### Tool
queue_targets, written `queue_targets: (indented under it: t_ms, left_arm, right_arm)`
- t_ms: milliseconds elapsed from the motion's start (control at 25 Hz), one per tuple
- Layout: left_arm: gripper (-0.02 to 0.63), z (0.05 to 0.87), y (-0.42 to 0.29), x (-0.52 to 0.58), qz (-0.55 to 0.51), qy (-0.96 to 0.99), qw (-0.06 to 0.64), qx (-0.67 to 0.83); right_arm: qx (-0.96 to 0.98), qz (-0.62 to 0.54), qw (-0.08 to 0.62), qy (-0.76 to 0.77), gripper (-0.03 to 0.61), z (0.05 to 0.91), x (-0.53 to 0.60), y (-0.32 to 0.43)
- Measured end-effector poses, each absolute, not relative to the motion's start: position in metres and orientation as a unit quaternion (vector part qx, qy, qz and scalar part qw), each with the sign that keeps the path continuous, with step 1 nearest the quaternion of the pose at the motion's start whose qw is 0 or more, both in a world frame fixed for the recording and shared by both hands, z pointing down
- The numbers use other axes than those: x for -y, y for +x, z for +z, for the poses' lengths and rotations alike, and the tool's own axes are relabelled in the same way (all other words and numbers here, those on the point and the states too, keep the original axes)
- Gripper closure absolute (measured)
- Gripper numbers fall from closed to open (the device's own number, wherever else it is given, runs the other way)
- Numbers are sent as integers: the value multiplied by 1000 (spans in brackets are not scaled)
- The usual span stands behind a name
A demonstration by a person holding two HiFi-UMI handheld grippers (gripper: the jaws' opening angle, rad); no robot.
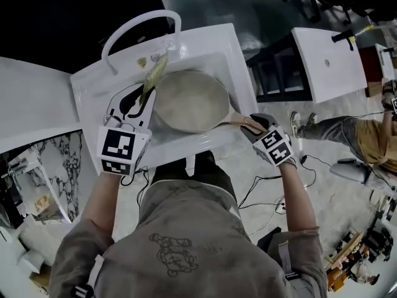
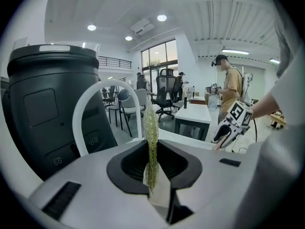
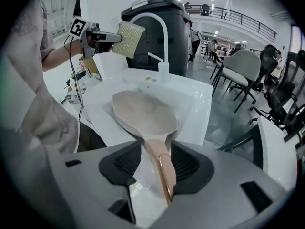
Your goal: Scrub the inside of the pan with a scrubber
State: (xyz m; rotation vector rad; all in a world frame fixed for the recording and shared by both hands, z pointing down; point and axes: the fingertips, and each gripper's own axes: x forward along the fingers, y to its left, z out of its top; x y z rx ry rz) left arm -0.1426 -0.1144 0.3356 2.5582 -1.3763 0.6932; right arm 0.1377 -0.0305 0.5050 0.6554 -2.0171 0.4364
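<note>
A pale round pan [image 1: 189, 101] lies in the white sink [image 1: 214, 39], its pinkish handle [image 1: 239, 120] pointing right over the rim. My left gripper [image 1: 139, 101] is shut on a yellow-green scrubber [image 1: 154, 76], held above the pan's left edge. In the left gripper view the scrubber [image 2: 151, 147] stands edge-on between the jaws. My right gripper [image 1: 251, 124] is at the handle's end. In the right gripper view the handle [image 3: 162, 168] lies between the open jaws, close to the right pad, with a gap at the left pad. The pan [image 3: 143, 112] lies ahead of it.
A white arched faucet [image 1: 133, 27] rises at the sink's back. A black bin [image 2: 47, 104] stands behind it. A white table [image 1: 325, 61] and a seated person [image 1: 360, 132] are at the right, with cables [image 1: 260, 188] on the floor.
</note>
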Motion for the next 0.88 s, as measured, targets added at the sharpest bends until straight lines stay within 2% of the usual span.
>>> queue_targets:
  t_ms: [200, 400, 880]
  left_arm:
    - [549, 371, -132, 125, 297, 848, 68, 434]
    - [549, 410, -124, 137, 396, 829, 9, 395]
    - [549, 507, -110, 158, 525, 805, 2, 277]
  right_arm:
    - [817, 191, 495, 224, 396, 531, 28, 155]
    - [822, 203, 498, 188, 394, 544, 27, 159]
    - [825, 241, 491, 142, 394, 561, 18, 165]
